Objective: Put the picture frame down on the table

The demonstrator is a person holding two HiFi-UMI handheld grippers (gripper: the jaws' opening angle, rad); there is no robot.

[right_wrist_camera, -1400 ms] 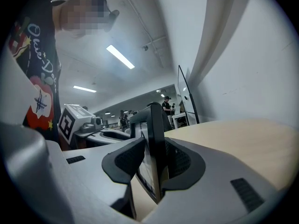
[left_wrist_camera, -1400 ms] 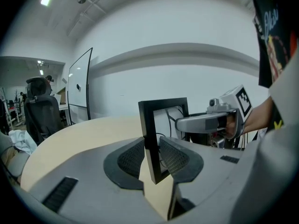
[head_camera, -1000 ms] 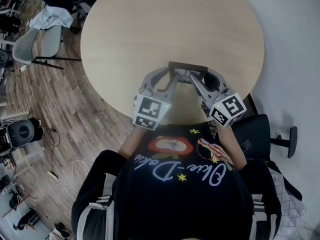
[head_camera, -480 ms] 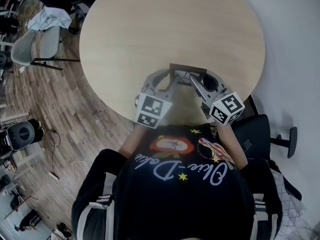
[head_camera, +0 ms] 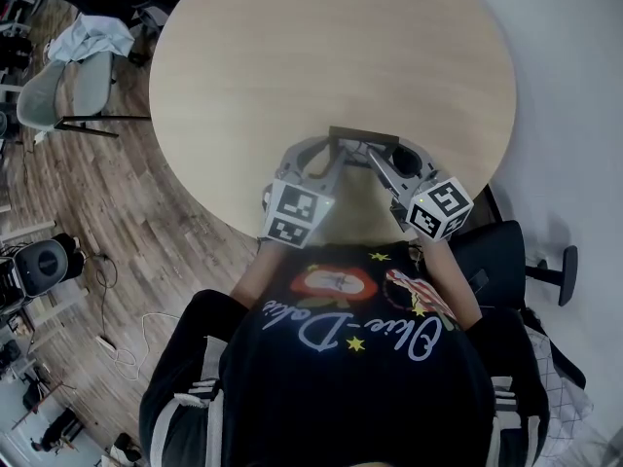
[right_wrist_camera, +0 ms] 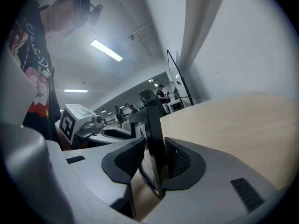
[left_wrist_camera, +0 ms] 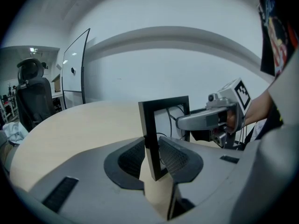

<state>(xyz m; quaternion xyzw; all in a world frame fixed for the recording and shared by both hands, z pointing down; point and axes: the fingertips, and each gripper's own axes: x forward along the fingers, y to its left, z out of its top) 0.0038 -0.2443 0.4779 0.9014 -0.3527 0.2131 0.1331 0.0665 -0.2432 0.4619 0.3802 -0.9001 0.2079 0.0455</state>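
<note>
— Why do we grip it from both sides?
— Our left tongs [left_wrist_camera: 150, 155] and right tongs [right_wrist_camera: 154, 160] each clamp one side of the black rectangular picture frame [left_wrist_camera: 164, 101]. That keeps it upright and steady, low over the round pale wooden tabletop [head_camera: 331, 47], lower centre in the head view.

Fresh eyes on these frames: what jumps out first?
A black picture frame stands out, held upright at the near side of the round light-wood table. The left gripper and right gripper each clamp one of its side bars, facing each other across it.
</note>
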